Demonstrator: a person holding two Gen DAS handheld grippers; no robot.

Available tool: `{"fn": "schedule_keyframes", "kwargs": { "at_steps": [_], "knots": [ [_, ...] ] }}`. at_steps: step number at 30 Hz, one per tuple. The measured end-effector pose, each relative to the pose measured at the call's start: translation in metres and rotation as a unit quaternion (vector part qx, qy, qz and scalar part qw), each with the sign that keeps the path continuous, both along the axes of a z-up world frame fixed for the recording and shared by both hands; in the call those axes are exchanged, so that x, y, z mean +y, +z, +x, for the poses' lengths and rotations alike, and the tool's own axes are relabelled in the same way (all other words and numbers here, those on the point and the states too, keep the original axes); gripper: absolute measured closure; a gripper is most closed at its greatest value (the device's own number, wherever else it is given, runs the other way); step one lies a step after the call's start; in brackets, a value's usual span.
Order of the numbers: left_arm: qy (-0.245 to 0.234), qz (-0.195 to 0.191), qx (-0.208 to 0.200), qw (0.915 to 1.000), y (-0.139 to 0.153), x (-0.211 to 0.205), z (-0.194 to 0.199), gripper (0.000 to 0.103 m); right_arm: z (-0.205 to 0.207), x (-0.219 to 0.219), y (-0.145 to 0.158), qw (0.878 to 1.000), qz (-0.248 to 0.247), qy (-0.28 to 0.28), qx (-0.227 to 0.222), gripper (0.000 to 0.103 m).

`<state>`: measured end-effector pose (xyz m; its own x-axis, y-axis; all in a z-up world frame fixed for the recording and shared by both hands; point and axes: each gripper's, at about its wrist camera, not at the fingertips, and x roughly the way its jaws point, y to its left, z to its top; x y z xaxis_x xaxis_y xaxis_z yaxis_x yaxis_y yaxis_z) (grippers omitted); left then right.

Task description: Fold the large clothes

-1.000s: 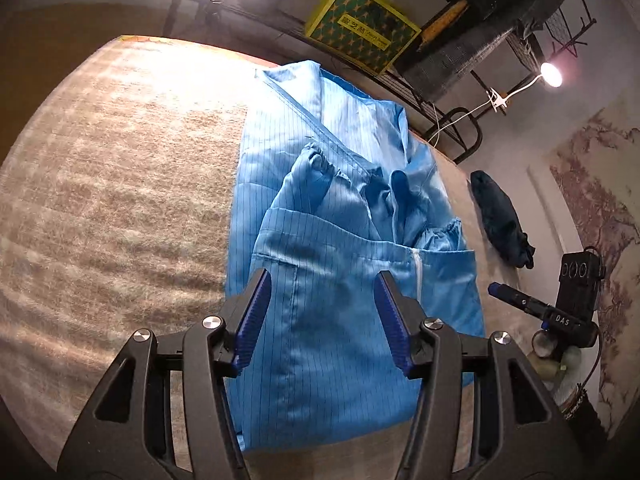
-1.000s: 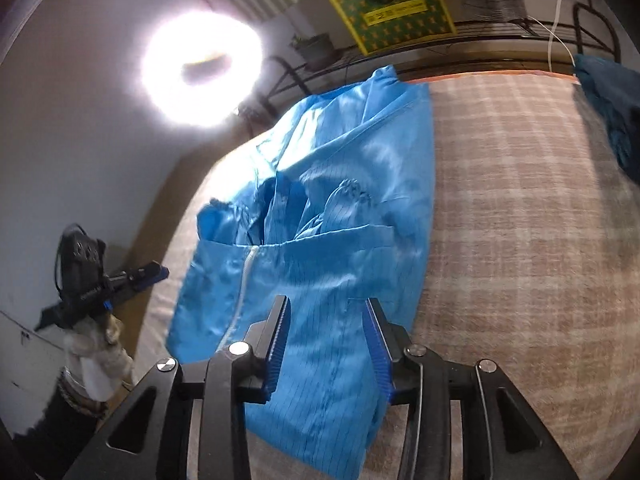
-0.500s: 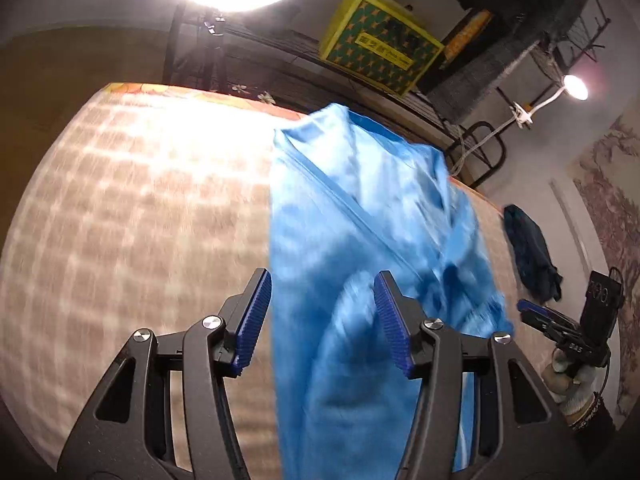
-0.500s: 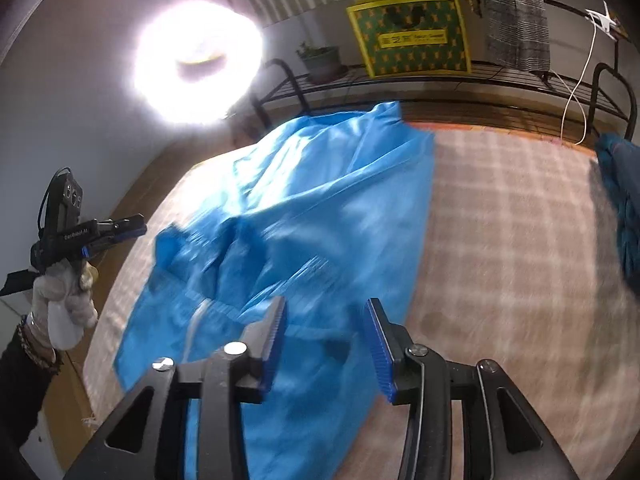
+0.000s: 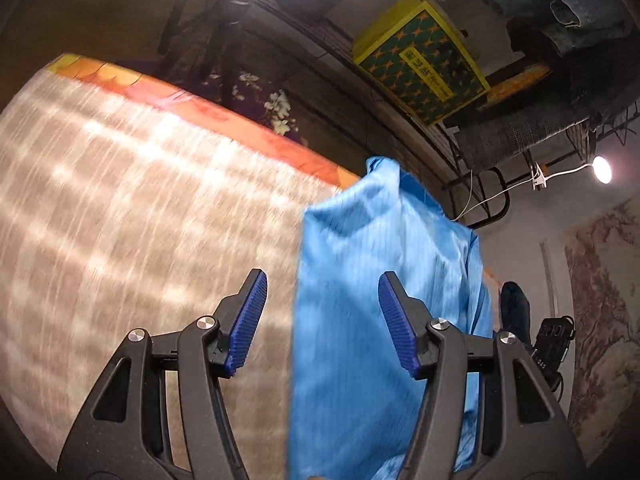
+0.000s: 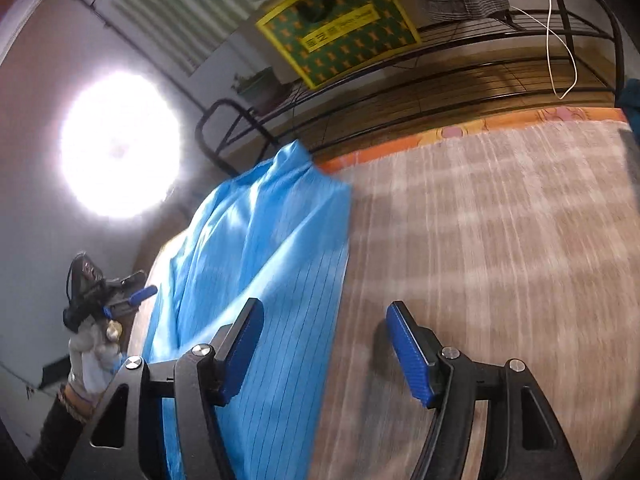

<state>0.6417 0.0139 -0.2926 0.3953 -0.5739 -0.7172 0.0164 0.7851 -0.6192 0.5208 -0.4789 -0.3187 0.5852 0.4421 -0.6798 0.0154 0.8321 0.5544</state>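
A large blue pinstriped garment [image 5: 372,280] lies lengthwise on a beige plaid cover [image 5: 140,220], its far end reaching the orange border. My left gripper [image 5: 322,320] hovers over the garment's left edge. Its jaws are opening and nothing is pinched between the pads. In the right wrist view the same garment [image 6: 260,248] fills the left half. My right gripper [image 6: 326,348] straddles its right edge, jaws opening, pads clear of the cloth. The left gripper [image 6: 108,300] shows there too, in a gloved hand beyond the garment. Both views are motion-blurred.
A black wire rack [image 6: 440,68] with a yellow-green box [image 6: 340,28] stands past the far edge. A ring light [image 6: 120,144] glares at the left. A dark blue garment [image 5: 516,304] lies at the cover's right side. Bare plaid cover [image 6: 500,240] spreads right of the blue garment.
Both grippers have travelled along the garment toward its far end; the sleeves and pocket have dropped out of view. The right jaws have spread wider, the left slightly.
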Motion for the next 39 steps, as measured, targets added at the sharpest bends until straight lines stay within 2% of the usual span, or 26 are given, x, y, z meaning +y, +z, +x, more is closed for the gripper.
{"fn": "schedule_keyframes", "kwargs": {
  "at_steps": [7, 11, 18, 21, 23, 24, 25, 27, 28, 29, 30, 34, 39],
  "knots": [
    [-0.037, 0.035, -0.014, 0.9986, 0.011, -0.047, 0.043, 0.044, 0.059, 0.012, -0.002, 0.999, -0.035, 0.027, -0.008, 0.033],
    [-0.044, 0.054, -0.012, 0.9975, 0.008, -0.071, 0.063, 0.044, 0.089, 0.024, -0.004, 0.995, -0.091, 0.03, 0.006, 0.033],
    [-0.055, 0.082, -0.01, 0.9951, 0.004, -0.104, 0.091, 0.044, 0.125, 0.049, 0.002, 0.989, -0.137, 0.054, 0.005, 0.032],
    [-0.066, 0.101, -0.006, 0.9927, -0.002, -0.119, 0.098, 0.044, 0.131, 0.058, 0.001, 0.988, -0.141, 0.062, 0.009, 0.034],
    [-0.069, 0.115, 0.0, 0.991, -0.007, -0.124, 0.099, 0.044, 0.137, 0.064, 0.0, 0.986, -0.154, 0.061, 0.006, 0.038],
    [-0.068, 0.123, -0.003, 0.9901, -0.009, -0.127, 0.1, 0.044, 0.137, 0.067, 0.0, 0.986, -0.155, 0.062, 0.004, 0.045],
    [-0.067, 0.126, -0.01, 0.9897, -0.009, -0.128, 0.1, 0.044, 0.138, 0.068, 0.001, 0.986, -0.151, 0.068, 0.004, 0.059],
    [-0.064, 0.126, -0.022, 0.9897, -0.01, -0.129, 0.101, 0.045, 0.139, 0.071, 0.001, 0.986, -0.145, 0.076, 0.005, 0.073],
    [-0.06, 0.132, -0.028, 0.9891, -0.011, -0.13, 0.101, 0.06, 0.138, 0.073, 0.001, 0.986, -0.15, 0.078, 0.003, 0.082],
    [-0.059, 0.137, -0.031, 0.9884, -0.013, -0.13, 0.101, 0.094, 0.136, 0.076, 0.002, 0.984, -0.156, 0.083, -0.001, 0.086],
    [-0.06, 0.138, -0.022, 0.9884, -0.017, -0.13, 0.101, 0.099, 0.136, 0.078, 0.002, 0.983, -0.159, 0.087, -0.002, 0.091],
    [-0.049, 0.131, -0.035, 0.9896, -0.011, -0.126, 0.097, 0.103, 0.131, 0.083, 0.012, 0.98, -0.177, 0.09, -0.015, 0.097],
    [-0.052, 0.1, -0.071, 0.9911, 0.022, -0.12, 0.078, 0.103, 0.121, 0.088, 0.041, 0.975, -0.191, 0.098, -0.05, 0.098]
  ]
}}
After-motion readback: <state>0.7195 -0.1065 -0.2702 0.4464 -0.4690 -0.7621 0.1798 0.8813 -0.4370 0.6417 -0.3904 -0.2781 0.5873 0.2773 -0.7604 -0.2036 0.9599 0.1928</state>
